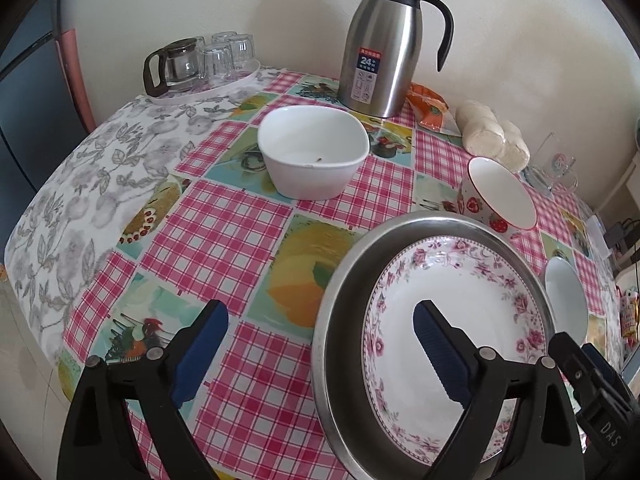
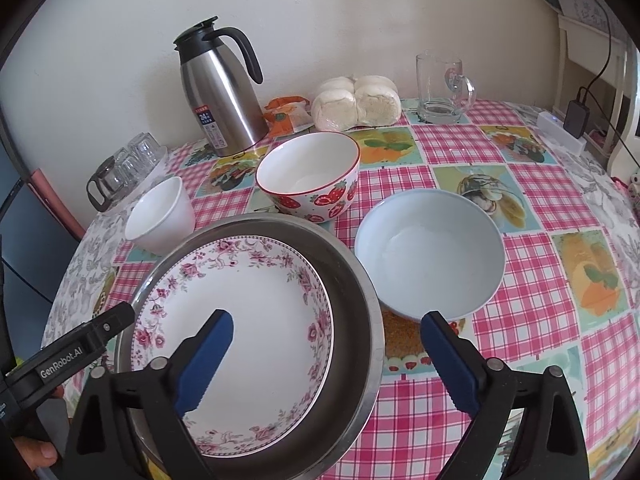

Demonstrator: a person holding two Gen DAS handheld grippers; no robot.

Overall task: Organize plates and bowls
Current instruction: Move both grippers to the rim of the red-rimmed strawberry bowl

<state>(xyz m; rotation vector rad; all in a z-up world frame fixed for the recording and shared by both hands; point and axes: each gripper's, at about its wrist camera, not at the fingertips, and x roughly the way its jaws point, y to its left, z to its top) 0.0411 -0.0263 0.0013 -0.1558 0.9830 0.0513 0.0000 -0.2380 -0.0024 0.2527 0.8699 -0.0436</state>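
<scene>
Left wrist view
Plate stack: I see the round white china plate with pink roses on its rim [image 1: 452,320] lying inside the wide stainless-steel pan [image 1: 340,280], at 4 o'clock on the checked tablecloth [image 1: 240,220].
Handling: I judge the china stiff, glazed, slippery and breakable; the rim is the place to pinch it.
Square bowl: the white square ceramic bowl [image 1: 314,152] stands at 12 o'clock from the pan, well apart, thick-walled; I would take it by one wall.
Left gripper [image 1: 320,348]: jaws wide apart and empty, one blue pad over the cloth, the other over the plate, straddling the pan's near-left rim; I cannot tell if anything touches.

Right wrist view
Bowls: the strawberry-printed bowl with red rim [image 2: 308,176] sits at 12 o'clock, just beside the pan; the pale blue round bowl [image 2: 428,252] at 2 o'clock, near it.
Handling: both look light, smooth and chip-prone; I would grip over a rim wall.
Right gripper [image 2: 326,348]: spread wide, holding nothing, straddling the pan's right rim, one pad above the plate, the other just in front of the blue bowl.
</scene>
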